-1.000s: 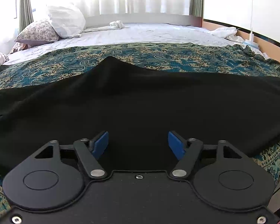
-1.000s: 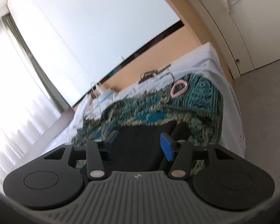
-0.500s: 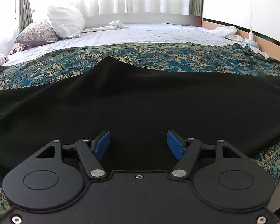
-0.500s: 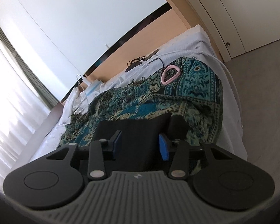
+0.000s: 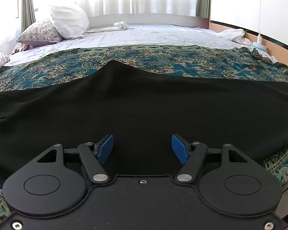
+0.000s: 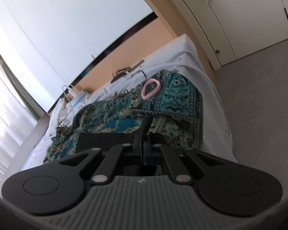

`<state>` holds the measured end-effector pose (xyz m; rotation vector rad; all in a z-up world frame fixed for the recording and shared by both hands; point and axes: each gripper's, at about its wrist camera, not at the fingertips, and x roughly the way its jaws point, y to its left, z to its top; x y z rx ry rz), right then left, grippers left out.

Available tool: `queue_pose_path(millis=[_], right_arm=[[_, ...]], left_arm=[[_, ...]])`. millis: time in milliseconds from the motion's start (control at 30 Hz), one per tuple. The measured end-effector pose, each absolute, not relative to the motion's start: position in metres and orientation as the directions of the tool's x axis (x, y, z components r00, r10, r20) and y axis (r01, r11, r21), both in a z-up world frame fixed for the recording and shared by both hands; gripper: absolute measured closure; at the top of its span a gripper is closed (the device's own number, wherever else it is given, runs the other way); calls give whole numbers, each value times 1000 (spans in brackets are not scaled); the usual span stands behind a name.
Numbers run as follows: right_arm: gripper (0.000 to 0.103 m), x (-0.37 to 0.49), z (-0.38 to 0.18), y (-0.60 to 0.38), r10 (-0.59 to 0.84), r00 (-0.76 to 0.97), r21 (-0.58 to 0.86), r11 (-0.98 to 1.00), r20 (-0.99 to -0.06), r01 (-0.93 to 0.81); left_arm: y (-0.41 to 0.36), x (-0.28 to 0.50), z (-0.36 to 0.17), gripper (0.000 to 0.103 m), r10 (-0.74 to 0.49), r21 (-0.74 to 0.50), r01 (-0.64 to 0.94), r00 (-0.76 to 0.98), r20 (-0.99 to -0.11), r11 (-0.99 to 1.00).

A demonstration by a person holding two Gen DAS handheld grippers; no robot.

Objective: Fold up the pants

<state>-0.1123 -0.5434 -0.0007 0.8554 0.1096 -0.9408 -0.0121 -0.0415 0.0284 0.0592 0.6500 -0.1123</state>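
black pants (image 5: 144, 105) flat on patterned bedspread (image 5: 163, 61); my left gripper (image 5: 142, 148) fingers released, right gripper (image 6: 144, 145) clenched on pants' edge.

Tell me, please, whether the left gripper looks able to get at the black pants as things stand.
Probably yes. The left gripper is open, and the black pants lie spread on the patterned bedspread straight ahead of its fingers, with nothing between. The right gripper is shut on the pants, seemingly at one end.
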Motion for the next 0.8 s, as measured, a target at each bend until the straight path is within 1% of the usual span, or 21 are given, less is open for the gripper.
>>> queue_pose_path(millis=[33, 100, 167, 233, 300, 333, 367, 400, 433, 500, 700, 733, 767, 800], right_arm=[[99, -111, -3, -547, -657, 610, 601, 287, -443, 746], [90, -110, -3, -549, -667, 603, 599, 285, -437, 749], [69, -112, -3, -548, -684, 586, 602, 264, -435, 754], [66, -117, -4, -547, -693, 569, 608, 234, -442, 758], [60, -123, -5, -547, -701, 551, 606, 211, -454, 767], [50, -125, -6, -547, -701, 541, 599, 200, -465, 775], [37, -127, -7, -548, -696, 534, 596, 187, -481, 781], [33, -129, -9, -550, -682, 539, 600, 181, -495, 779], [32, -131, -12, -551, -662, 558, 615, 182, -501, 768], [32, -135, -14, -551, -635, 603, 655, 195, -482, 730], [33, -122, -5, -539, -604, 667, 633, 322, -436, 704], [36, -120, -5, -538, -593, 677, 633, 333, -435, 699], [43, -117, -5, -537, -585, 683, 634, 339, -437, 695], [46, -116, -5, -536, -585, 683, 633, 340, -437, 696]], left_arm=[[-42, -12, 27, 37, -84, 23, 123, 789, -609, 992], [-42, -12, 25, 37, -81, 25, 121, 788, -611, 992], [-42, -12, 25, 37, -79, 28, 121, 790, -608, 992], [-42, -13, 24, 37, -77, 32, 120, 792, -606, 992], [-41, -13, 24, 37, -77, 28, 119, 791, -606, 993], [-40, -13, 23, 37, -78, 27, 118, 791, -607, 993], [-40, -13, 23, 36, -77, 27, 117, 792, -606, 993], [-40, -14, 22, 36, -77, 28, 118, 793, -605, 993], [-40, -14, 22, 36, -76, 31, 118, 794, -603, 993], [-42, -14, 22, 36, -73, 36, 119, 795, -602, 992], [-43, -14, 21, 35, -73, 36, 119, 794, -603, 992], [-43, -14, 21, 35, -73, 37, 119, 794, -603, 992], [-43, -14, 21, 35, -72, 38, 119, 794, -603, 992], [-43, -14, 21, 35, -71, 39, 119, 795, -603, 992]])
